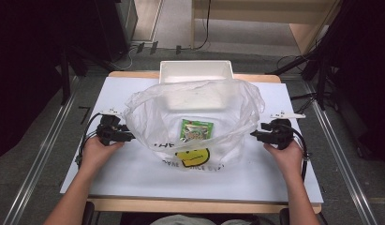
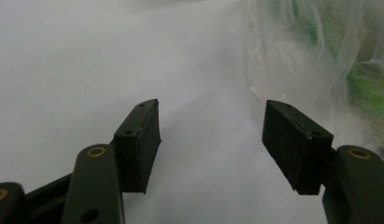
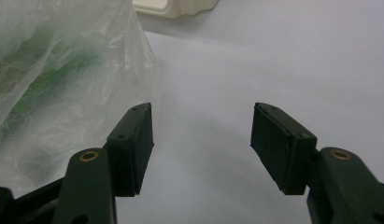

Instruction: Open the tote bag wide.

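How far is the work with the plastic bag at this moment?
Done: a green packet lies inside the plastic bag. In hand: nothing; the left gripper and right gripper are open beside it. Left: probably grasping the bag's sides.

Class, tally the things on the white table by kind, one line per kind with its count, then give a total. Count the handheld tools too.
Clear plastic bag: 1
Green packet inside the bag: 1
White tray at the far edge: 1
Tools, both open: 2 (left tool, right tool)
Total: 5
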### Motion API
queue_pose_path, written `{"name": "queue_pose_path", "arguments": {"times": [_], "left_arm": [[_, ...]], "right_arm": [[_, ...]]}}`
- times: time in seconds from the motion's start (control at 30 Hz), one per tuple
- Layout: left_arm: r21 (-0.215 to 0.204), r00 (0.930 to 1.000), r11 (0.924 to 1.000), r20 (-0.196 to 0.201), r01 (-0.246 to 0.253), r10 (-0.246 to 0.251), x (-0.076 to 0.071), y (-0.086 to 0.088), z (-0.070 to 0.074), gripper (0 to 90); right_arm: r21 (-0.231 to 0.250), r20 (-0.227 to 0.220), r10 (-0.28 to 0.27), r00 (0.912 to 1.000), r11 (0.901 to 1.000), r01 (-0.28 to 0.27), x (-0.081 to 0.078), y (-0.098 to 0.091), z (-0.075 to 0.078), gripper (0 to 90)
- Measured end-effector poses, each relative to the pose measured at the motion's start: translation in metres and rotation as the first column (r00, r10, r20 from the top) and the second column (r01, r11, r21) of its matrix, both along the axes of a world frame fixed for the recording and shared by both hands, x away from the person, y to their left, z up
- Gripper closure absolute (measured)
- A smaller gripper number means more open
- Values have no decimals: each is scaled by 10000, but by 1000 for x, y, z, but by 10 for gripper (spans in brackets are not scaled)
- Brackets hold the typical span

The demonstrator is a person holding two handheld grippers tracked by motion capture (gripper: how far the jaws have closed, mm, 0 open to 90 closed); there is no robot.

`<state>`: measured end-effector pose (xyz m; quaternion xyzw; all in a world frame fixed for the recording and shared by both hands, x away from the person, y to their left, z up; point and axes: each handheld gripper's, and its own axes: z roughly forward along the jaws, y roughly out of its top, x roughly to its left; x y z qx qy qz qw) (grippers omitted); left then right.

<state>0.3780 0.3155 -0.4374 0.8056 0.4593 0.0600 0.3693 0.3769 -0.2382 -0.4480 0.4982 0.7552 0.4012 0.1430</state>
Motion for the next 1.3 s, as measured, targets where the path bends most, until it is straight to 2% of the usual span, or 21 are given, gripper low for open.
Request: {"name": "queue_pose_path", "arguments": {"times": [0.67,0.83,0.87,0.97,1.03,1.1,1.13,1.2,1.23,1.3], "left_arm": [[-128,10000,9999,-28,62,-63,0,1,1,412],[-250,10000,9997,-48,-6,5,-1,2,4,427],[-234,9999,9997,-145,21,-25,0,1,7,436],[-69,9996,9996,53,284,-284,-2,-1,17,465],[-158,9990,9989,85,450,-449,-2,0,23,484],[-278,9987,9983,-9,512,-512,-1,1,27,505],[-353,9985,9981,-197,495,-502,0,1,35,512],[-321,9981,9977,-141,589,-594,-1,0,39,538],[-10,9971,9971,60,762,-762,0,0,47,553],[-73,9973,9973,40,730,-729,1,1,50,576]], "right_arm": [[56,-97,167,9998,9998,-166,0,1,0,403],[-9,3,396,9992,9992,-396,-1,2,3,426],[3,65,423,9991,9991,-423,-1,2,5,430],[9,201,506,9985,9987,-506,-2,0,13,441],[155,278,640,9976,9978,-645,-2,-3,20,458],[452,264,696,9972,9965,-707,-4,-8,29,481],[516,316,753,9967,9957,-769,-4,-11,34,482],[651,384,784,9962,9946,-808,-7,-17,45,489],[692,443,739,9963,9946,-769,-7,-19,50,491],[807,383,730,9966,9938,-759,-8,-22,56,495]]}}
